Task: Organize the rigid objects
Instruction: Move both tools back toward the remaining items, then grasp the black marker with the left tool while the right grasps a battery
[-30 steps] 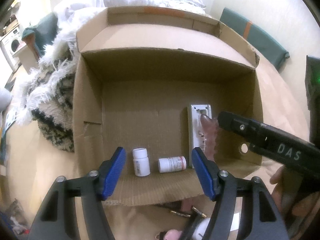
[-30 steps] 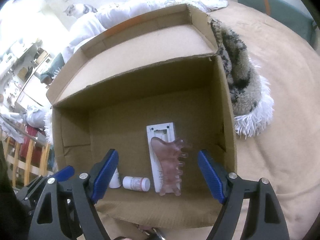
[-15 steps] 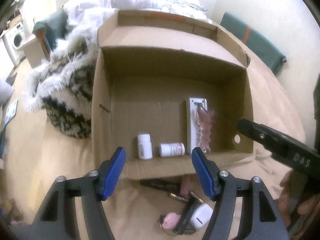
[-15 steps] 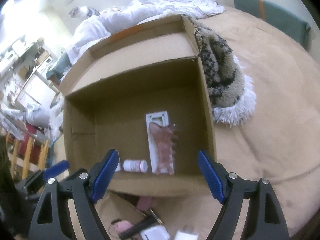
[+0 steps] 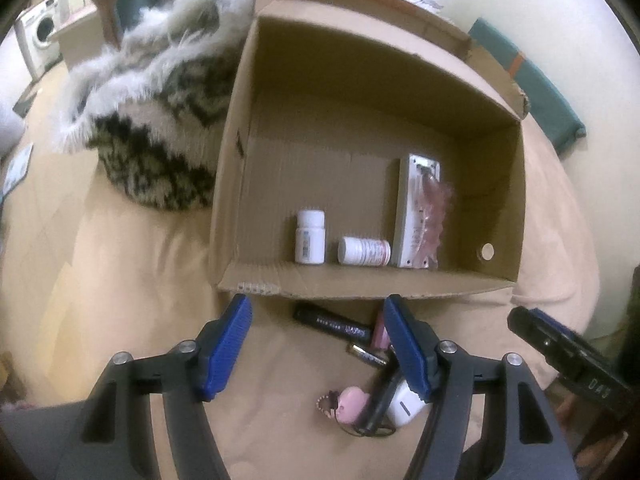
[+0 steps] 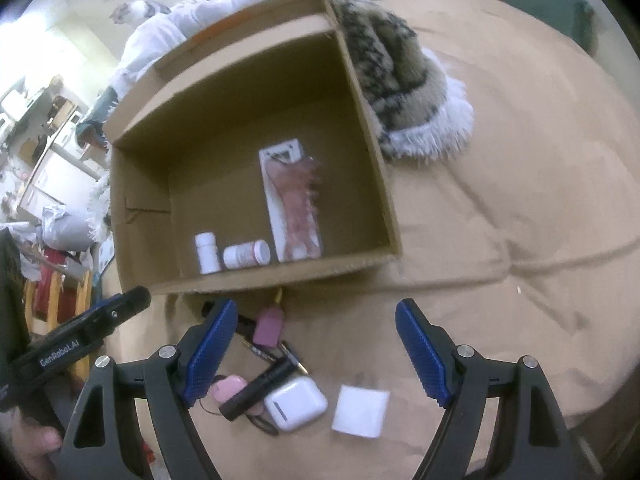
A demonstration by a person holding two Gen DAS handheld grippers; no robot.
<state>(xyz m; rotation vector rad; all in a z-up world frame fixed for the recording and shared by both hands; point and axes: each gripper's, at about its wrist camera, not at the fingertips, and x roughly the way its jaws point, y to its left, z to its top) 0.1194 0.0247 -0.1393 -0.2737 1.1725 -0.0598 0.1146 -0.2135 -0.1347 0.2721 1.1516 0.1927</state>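
- Both tongs stand spread and empty: the left tongs (image 5: 316,344) over the black tube (image 5: 332,323), the right tongs (image 6: 316,354) over the loose pile just before the cardboard box (image 6: 376,184).
- The white earbud case (image 6: 295,402) likely handles light, hard and slick; pinch it across its flat sides.
- The white square pad (image 6: 361,411) lies flat beside it on the bed, thin; take it by an edge.
- In the box: two white bottles (image 6: 208,254), one upright, one lying, and a pink comb-like piece (image 6: 298,208).
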